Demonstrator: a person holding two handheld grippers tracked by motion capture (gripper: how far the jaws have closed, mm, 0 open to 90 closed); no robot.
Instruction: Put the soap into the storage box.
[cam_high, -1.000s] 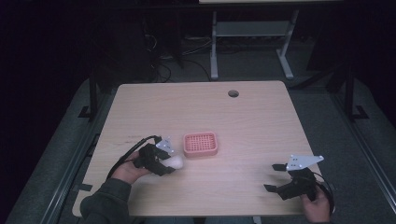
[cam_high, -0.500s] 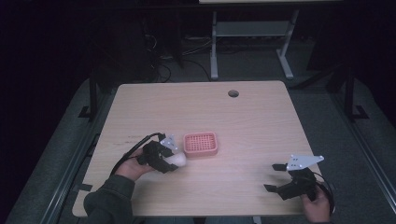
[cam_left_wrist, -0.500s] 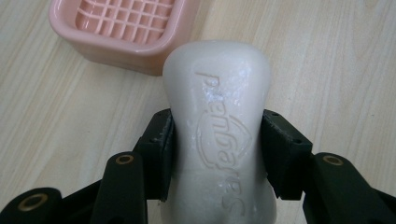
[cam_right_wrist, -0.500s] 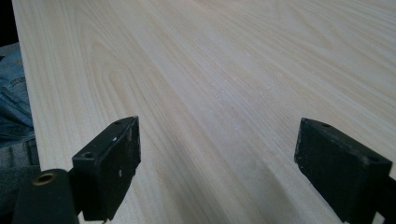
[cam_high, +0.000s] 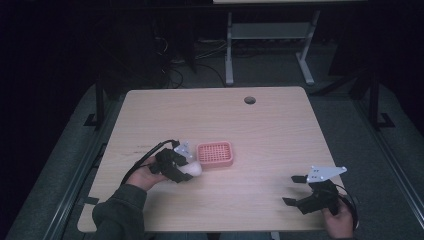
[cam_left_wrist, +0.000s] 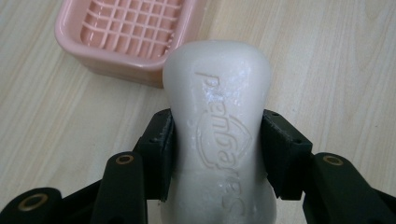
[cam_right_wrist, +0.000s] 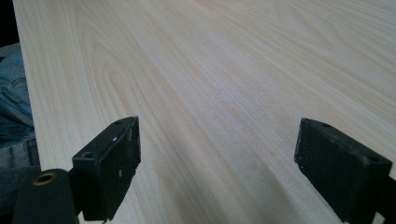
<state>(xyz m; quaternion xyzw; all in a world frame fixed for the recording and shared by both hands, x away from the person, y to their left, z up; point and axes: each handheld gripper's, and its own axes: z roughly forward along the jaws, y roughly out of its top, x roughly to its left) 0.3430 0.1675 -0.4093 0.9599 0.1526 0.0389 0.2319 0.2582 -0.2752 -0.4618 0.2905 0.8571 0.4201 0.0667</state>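
Note:
A white bar of soap (cam_left_wrist: 217, 116) with embossed lettering sits between the jaws of my left gripper (cam_left_wrist: 217, 154), which is shut on its sides. In the high view the soap (cam_high: 192, 170) hangs just left of a pink slatted soap dish (cam_high: 215, 153) at the table's middle, with the left gripper (cam_high: 186, 169) behind it. The dish (cam_left_wrist: 126, 35) lies just beyond the soap's tip, apart from it. My right gripper (cam_high: 294, 190) rests near the table's front right corner, open, with bare wood between its jaws (cam_right_wrist: 217, 172).
The wooden table (cam_high: 270, 130) has a round cable hole (cam_high: 249, 100) near its far edge. A black cable (cam_high: 145, 157) trails from the left gripper. Beyond the table stand a desk frame (cam_high: 265, 45) and dark floor.
My left gripper has carried the soap to the right, closer to the pink dish. The right gripper has stayed in place.

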